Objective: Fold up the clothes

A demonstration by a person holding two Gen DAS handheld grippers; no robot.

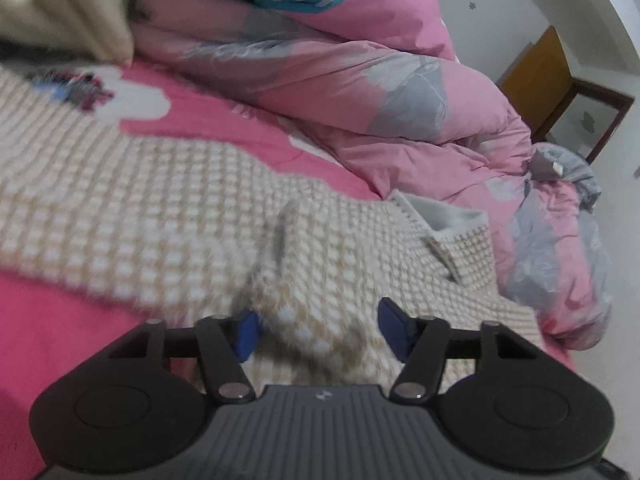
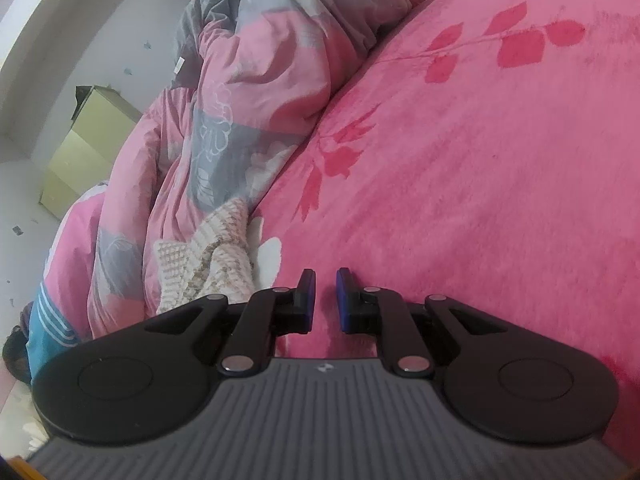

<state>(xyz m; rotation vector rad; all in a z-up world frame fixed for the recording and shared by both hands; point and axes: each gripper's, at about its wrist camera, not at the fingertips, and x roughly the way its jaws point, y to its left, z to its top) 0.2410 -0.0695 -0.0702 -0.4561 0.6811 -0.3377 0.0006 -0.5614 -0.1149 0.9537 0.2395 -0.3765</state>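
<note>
The left hand-held gripper (image 1: 320, 330) stands spread, a raised fold of the checked knit garment (image 1: 168, 200) between its pads, untouched. The right hand-held gripper (image 2: 325, 300), nearly pressed together, is empty over the pink bed (image 2: 480, 184); the garment lies to its left.

1. Soft, even indoor light; no glare, only faint shadows in the quilt (image 1: 360, 92) folds.
2. Motion blur across the checked garment (image 1: 168, 200) in the left wrist view.
3. Strong fisheye bending, dark corners at edges.
4. Right wrist view sharper.
</note>
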